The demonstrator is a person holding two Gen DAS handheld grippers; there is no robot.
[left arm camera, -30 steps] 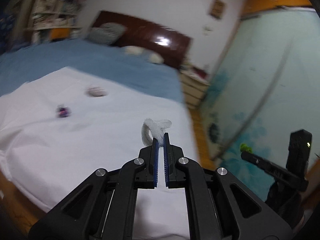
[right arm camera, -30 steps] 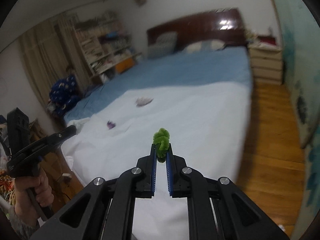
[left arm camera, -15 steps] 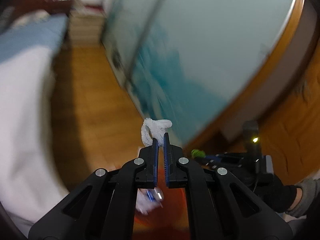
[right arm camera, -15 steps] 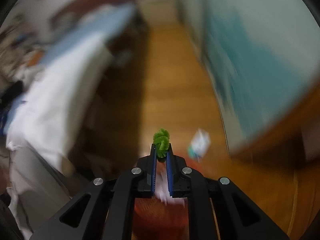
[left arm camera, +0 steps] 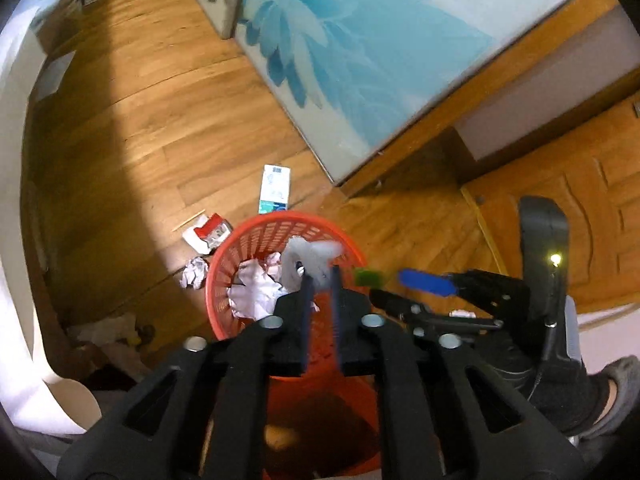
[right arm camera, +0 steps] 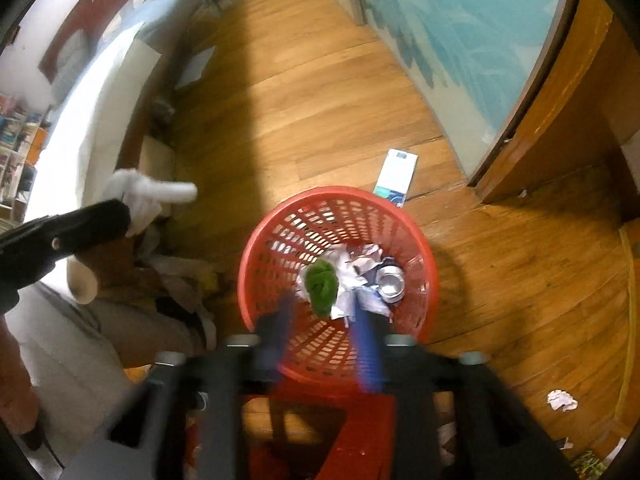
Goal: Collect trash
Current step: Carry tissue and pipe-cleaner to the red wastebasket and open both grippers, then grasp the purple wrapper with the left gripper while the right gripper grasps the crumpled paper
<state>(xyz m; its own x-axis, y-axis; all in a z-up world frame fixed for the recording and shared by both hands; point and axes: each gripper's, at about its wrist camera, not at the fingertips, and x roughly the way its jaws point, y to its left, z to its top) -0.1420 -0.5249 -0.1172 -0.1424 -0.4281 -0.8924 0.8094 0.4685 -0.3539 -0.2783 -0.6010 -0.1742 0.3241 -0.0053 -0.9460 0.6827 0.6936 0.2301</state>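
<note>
A red mesh trash basket (left arm camera: 256,240) (right arm camera: 280,220) stands on the wooden floor below both grippers, holding crumpled paper (right arm camera: 360,268) and a small metal tin (right arm camera: 390,283). My left gripper (left arm camera: 321,276) has its jaws slightly apart, with a white fuzzy pipe-cleaner piece (left arm camera: 310,254) at the tips over the basket. In the right wrist view this white piece (right arm camera: 160,192) shows at the left gripper's tip. My right gripper (right arm camera: 324,316) is open, and a green fuzzy piece (right arm camera: 320,282) is just past its fingertips over the basket. In the left wrist view the right gripper (left arm camera: 400,280) shows open beside the green piece (left arm camera: 366,277).
A blue-white carton (left arm camera: 275,188) (right arm camera: 396,174), a red-white wrapper (left arm camera: 208,233) and a crumpled paper ball (left arm camera: 195,273) lie on the floor beside the basket. Another paper scrap (right arm camera: 562,400) lies at the right. The bed edge (right arm camera: 100,92) is left, a glass wardrobe door (left arm camera: 360,60) ahead.
Both grippers swung from the bed down over the red basket. The right gripper has opened and let go of the green piece. The left jaws have parted slightly around the white piece.
</note>
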